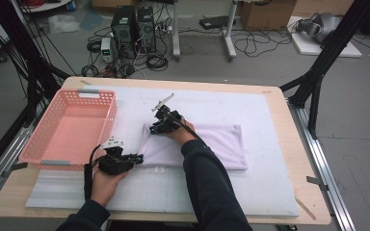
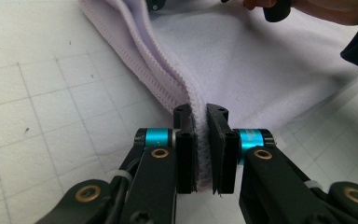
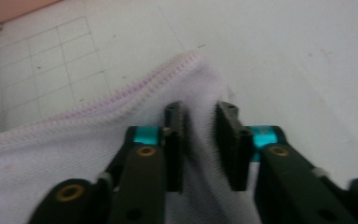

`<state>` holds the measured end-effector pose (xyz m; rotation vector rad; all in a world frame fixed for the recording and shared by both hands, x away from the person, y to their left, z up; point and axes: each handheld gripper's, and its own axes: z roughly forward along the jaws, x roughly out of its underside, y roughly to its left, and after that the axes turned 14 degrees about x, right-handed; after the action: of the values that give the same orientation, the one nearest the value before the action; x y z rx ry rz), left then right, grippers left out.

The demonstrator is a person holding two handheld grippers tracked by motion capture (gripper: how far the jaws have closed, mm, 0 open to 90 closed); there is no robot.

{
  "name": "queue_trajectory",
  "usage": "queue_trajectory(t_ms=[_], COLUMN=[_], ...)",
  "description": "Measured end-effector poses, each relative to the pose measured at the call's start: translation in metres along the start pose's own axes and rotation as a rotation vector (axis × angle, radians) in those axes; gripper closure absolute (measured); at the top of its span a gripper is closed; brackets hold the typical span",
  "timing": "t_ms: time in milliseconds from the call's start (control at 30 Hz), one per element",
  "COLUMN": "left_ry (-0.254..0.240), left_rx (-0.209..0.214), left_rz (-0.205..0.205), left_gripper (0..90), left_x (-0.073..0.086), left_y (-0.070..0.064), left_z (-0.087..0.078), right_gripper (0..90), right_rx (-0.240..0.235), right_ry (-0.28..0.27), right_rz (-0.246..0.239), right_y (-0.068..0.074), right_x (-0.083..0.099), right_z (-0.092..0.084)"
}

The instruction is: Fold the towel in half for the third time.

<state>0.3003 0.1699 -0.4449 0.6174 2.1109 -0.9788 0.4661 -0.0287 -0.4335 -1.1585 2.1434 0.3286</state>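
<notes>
A pale lilac folded cloth (image 1: 217,144) lies on the white gridded mat (image 1: 250,187) in the middle of the table. My left gripper (image 1: 139,157) is at the cloth's near left corner. In the left gripper view its jaws (image 2: 200,114) are shut on the stitched edge of the cloth (image 2: 242,60). My right gripper (image 1: 150,129) is at the far left corner of the cloth. In the right gripper view a bunched fold of the cloth (image 3: 51,172) is pinched between its pads (image 3: 200,112), just behind the hemmed corner.
A pink plastic basket (image 1: 43,144) stands at the left side of the table, close to my left hand. The mat stretches bare to the right and front of the cloth. Beyond the table's far edge are cables and computer boxes (image 1: 132,26) on the floor.
</notes>
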Motion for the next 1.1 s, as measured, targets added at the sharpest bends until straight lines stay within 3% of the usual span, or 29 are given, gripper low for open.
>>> queue_trajectory(t_ms=[167,267,400,533,833,1100], left_ry=[-0.008,-0.031,-0.095,-0.12,-0.182,-0.174], left_rx=[0.002,0.011,0.021,0.033,0.109,0.164], left_rz=[0.0,0.002,0.005,0.001,0.008,0.057], left_gripper=[82.1,82.3,82.4,82.4,82.4,82.3], left_x=[-0.001,-0.004,-0.012,-0.015,-0.029,-0.051], left_y=[-0.001,-0.003,-0.007,-0.009,-0.022,-0.043], left_z=[-0.001,-0.005,-0.019,-0.023,-0.019,-0.001], right_gripper=[81.1,81.2,81.2,81.2,81.2,81.2], right_rx=[0.025,0.016,0.003,0.0,0.021,0.046], right_ry=[-0.01,-0.035,-0.115,-0.164,-0.223,-0.244], right_rz=[-0.037,-0.022,0.011,0.024,0.035,0.042], right_y=[0.004,0.002,0.002,0.0,-0.009,-0.025], right_x=[-0.002,-0.003,-0.008,-0.01,-0.008,0.003], right_z=[-0.003,-0.007,-0.015,-0.023,-0.052,-0.081])
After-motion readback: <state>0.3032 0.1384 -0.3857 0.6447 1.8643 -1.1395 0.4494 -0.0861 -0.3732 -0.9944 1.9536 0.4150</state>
